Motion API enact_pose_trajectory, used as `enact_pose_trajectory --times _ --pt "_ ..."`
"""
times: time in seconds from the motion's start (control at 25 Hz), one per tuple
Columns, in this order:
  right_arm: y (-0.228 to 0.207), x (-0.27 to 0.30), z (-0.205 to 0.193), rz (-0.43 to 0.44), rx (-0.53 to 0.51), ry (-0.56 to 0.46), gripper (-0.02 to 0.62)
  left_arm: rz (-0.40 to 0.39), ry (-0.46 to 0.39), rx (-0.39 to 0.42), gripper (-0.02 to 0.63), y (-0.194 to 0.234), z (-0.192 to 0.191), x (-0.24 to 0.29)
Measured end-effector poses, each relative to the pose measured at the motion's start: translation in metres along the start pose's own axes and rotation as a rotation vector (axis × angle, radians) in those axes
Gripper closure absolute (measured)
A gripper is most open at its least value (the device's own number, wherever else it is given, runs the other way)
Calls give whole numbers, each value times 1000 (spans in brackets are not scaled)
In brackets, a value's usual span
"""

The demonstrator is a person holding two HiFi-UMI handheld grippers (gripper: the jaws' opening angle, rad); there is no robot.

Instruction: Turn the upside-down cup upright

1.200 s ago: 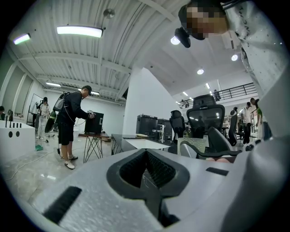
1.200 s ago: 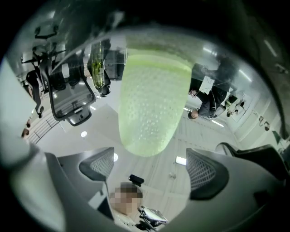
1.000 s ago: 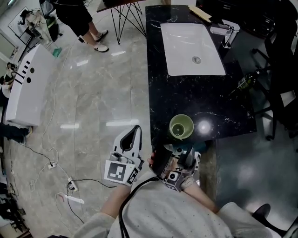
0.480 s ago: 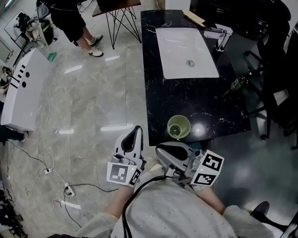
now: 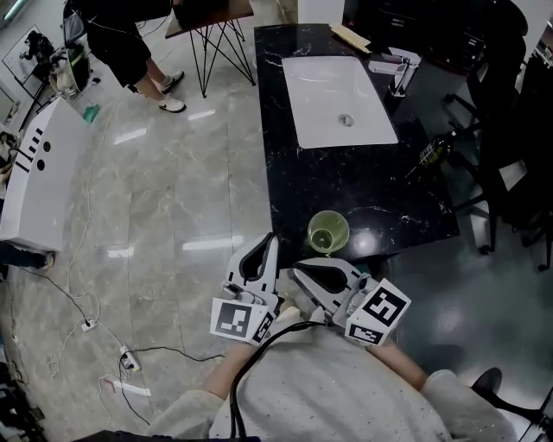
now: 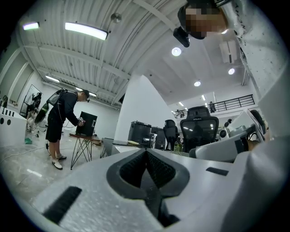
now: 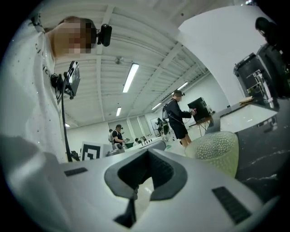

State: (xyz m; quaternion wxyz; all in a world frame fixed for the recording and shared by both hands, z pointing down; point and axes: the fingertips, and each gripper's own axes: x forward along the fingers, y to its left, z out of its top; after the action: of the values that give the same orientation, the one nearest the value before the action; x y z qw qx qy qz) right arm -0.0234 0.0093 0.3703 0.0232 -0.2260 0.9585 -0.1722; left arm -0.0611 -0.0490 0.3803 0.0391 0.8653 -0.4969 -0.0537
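Observation:
A pale green cup [image 5: 328, 231] stands upright, mouth up, near the front edge of the black marble counter [image 5: 371, 186]. In the right gripper view the cup [image 7: 213, 152] shows just right of the jaws, its wall dimpled. My right gripper [image 5: 299, 269] hangs just in front of the counter edge, short of the cup. Its jaws have just closed and are shut [image 7: 145, 158] with nothing between them. My left gripper [image 5: 270, 244] is over the floor to the left of the counter, shut and empty [image 6: 146, 156].
A white sink basin [image 5: 337, 99] with a faucet [image 5: 399, 73] is set in the counter's far half, and a dark bottle [image 5: 432, 152] stands at its right edge. An office chair [image 5: 510, 164] is to the right. A person [image 5: 130, 43], a trestle table [image 5: 212, 26] and floor cables [image 5: 95, 324] lie left.
The right gripper has rolled over so its marker cube faces up, and it sits a little back from the cup. The left gripper has moved forward. The cup stays upright.

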Motion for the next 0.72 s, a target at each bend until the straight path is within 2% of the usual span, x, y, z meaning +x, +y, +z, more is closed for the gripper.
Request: enact_pose_trajectory --times 0.16,0.72 --pt "2 1 -4 -7 -38 13 588 -12 16 6 598 -3 -2 0" --pt "3 13 -12 11 -52 20 588 4 20 8 598 -3 -6 -1"
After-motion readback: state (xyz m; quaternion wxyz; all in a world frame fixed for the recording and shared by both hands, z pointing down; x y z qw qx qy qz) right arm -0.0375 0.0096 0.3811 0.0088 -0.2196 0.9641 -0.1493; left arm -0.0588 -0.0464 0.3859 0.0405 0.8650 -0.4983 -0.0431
